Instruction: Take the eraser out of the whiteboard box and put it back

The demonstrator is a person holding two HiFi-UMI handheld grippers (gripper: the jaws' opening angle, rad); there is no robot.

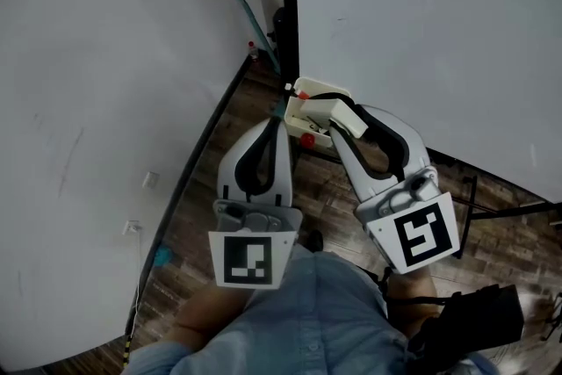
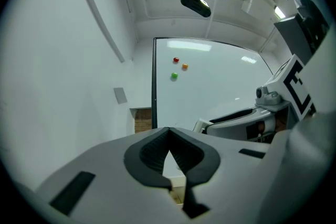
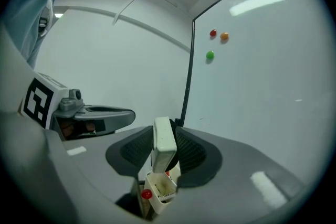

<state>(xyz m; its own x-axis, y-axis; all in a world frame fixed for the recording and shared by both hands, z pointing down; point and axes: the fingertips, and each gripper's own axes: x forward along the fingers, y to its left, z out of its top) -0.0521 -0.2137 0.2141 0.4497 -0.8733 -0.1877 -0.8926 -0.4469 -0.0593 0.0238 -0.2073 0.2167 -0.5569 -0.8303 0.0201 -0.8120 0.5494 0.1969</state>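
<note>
The right gripper's pads (image 3: 191,153) press on the flat faces of the eraser (image 3: 164,136). The jaws stand partly apart around it, and it stands upright between them. The eraser hangs just above the whiteboard box (image 3: 160,189), clear of its rim, so it counts as taken out and the return is still to do.

To put it back well, the right gripper (image 3: 166,150) should keep the eraser upright and square to the box mouth. It should come straight down, avoid the rim, and let go only once the eraser sits inside.

The left gripper (image 2: 168,136) has its jaws closed tip to tip on nothing, just beside the box.

The right gripper view shows the box's open top and a red magnet (image 3: 146,194) on its wall. The head view shows instead how both grippers flank the box (image 1: 297,110), the left gripper (image 1: 281,120) on one side and the eraser (image 1: 338,110) on the other.
</note>
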